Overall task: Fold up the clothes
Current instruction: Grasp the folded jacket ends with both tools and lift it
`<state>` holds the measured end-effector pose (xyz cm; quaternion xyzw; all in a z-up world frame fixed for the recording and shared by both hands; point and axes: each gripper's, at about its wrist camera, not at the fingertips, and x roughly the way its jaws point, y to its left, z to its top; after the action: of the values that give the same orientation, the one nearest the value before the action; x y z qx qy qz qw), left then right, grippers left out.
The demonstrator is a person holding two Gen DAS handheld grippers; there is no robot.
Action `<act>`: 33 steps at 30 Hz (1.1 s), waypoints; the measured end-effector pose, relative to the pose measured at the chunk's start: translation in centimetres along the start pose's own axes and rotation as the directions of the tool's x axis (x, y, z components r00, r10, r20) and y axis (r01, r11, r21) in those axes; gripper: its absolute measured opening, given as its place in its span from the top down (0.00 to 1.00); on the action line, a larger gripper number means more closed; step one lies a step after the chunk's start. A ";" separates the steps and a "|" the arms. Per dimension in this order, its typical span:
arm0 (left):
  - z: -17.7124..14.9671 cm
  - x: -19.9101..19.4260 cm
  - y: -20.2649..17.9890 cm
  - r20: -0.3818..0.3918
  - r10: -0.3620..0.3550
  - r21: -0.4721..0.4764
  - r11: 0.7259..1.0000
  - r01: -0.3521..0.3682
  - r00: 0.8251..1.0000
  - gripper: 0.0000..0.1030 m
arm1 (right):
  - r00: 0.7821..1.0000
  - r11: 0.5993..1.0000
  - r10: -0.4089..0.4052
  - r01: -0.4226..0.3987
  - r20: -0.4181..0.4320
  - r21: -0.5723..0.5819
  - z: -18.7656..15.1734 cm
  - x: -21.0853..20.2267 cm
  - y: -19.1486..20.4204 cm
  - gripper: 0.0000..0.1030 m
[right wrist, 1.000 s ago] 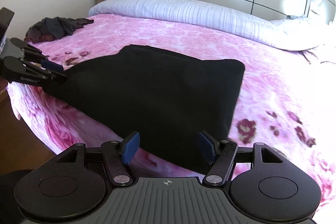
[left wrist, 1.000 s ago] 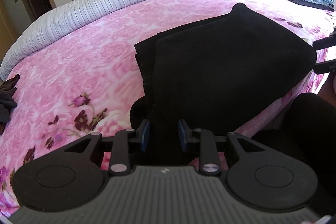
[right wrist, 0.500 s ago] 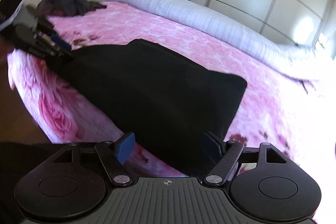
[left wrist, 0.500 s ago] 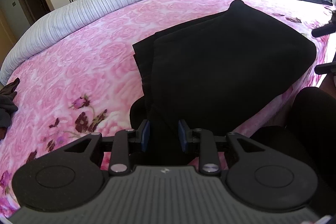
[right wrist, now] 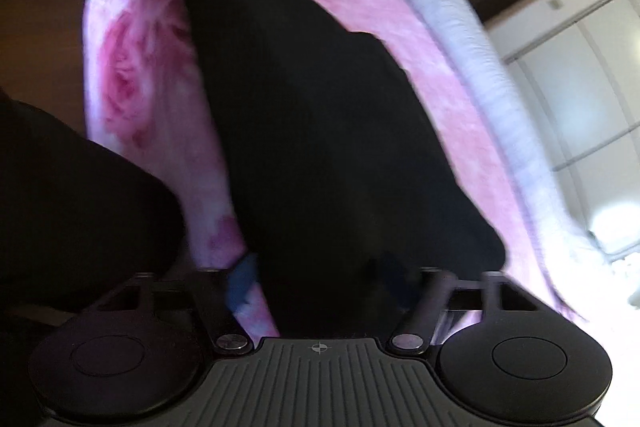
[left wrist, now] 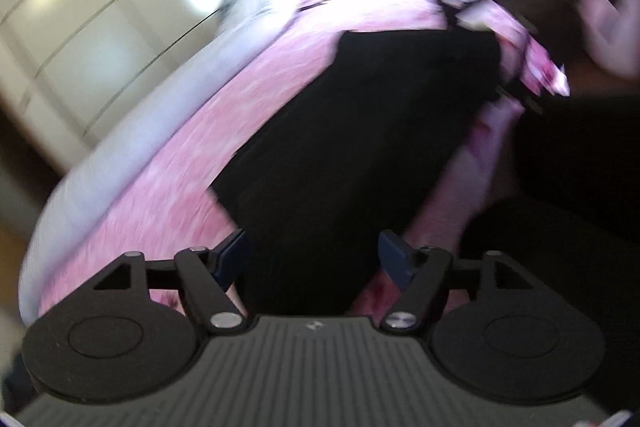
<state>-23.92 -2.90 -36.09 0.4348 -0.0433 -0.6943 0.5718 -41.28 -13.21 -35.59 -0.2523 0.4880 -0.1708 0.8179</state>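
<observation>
Black folded cloth garment [left wrist: 360, 155] flat on pink rose-print bedspread [left wrist: 192, 163], near bed edge; 2 grippers at opposite ends.

Long axis of garment runs away from each camera, directly ahead of both tools. Left gripper [left wrist: 316, 259]: jaws opening, pads clear of the fabric, near end of garment between them. Right gripper [right wrist: 320, 283]: jaws closing, straddling opposite end; contact not confirmed, frame blurred. Both tools tilted downward and rolled. Judgement: each end equally reachable, right end likely gripped first.

Black garment [left wrist: 360, 155] on pink rose-patterned bedspread [right wrist: 132, 75].
</observation>
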 end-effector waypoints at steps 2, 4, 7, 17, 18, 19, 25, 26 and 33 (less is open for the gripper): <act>0.2 1.4 -1.4 -0.024 0.018 0.095 0.995 -0.015 1.000 0.34 | 1.000 0.999 0.013 -0.014 0.024 0.042 -0.1 -0.5 -1.3 0.55; 0.4 3.3 -2.7 -0.059 0.042 0.192 0.981 -0.030 0.997 0.34 | 0.999 0.996 0.020 -0.024 0.050 0.084 -0.3 -1.1 -2.5 0.59; 0.6 6.1 -3.6 -0.085 0.090 0.273 0.960 -0.064 0.992 0.39 | 0.997 0.992 0.031 -0.038 0.065 0.117 -0.2 -1.6 -3.1 0.59; 1.1 7.4 0.3 -0.106 -0.064 0.115 0.990 0.076 0.992 0.51 | 0.984 0.996 -0.039 0.025 0.171 0.084 0.6 -2.6 2.2 0.22; 1.2 7.4 0.9 -0.106 -0.084 0.089 0.992 0.094 0.991 0.52 | 0.985 0.998 -0.045 0.036 0.164 0.057 1.3 -1.8 3.1 0.22; 1.4 7.3 1.5 -0.106 -0.104 0.063 0.992 0.111 0.989 0.53 | 0.985 0.998 -0.056 0.051 0.160 0.033 2.0 -1.0 4.0 0.22; 2.1 7.0 4.4 -0.084 -0.186 -0.054 0.982 0.182 0.979 0.55 | 0.968 0.978 -0.205 0.209 0.146 -0.009 3.5 2.7 3.8 0.28; 2.2 7.0 4.5 -0.082 -0.185 -0.050 0.982 0.181 0.979 0.55 | 0.965 0.971 -0.229 0.236 0.127 -0.044 3.3 3.2 3.6 0.28; 1.2 8.0 -2.4 -0.080 0.063 0.351 0.936 -0.031 0.995 0.39 | 0.960 0.937 -0.275 0.280 0.054 -0.209 -0.1 5.0 2.8 0.30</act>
<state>-26.23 -9.24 -41.15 0.5589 -0.1504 -0.6414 0.5035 -38.99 -13.61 -40.80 -0.4076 0.4531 -0.2278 0.7594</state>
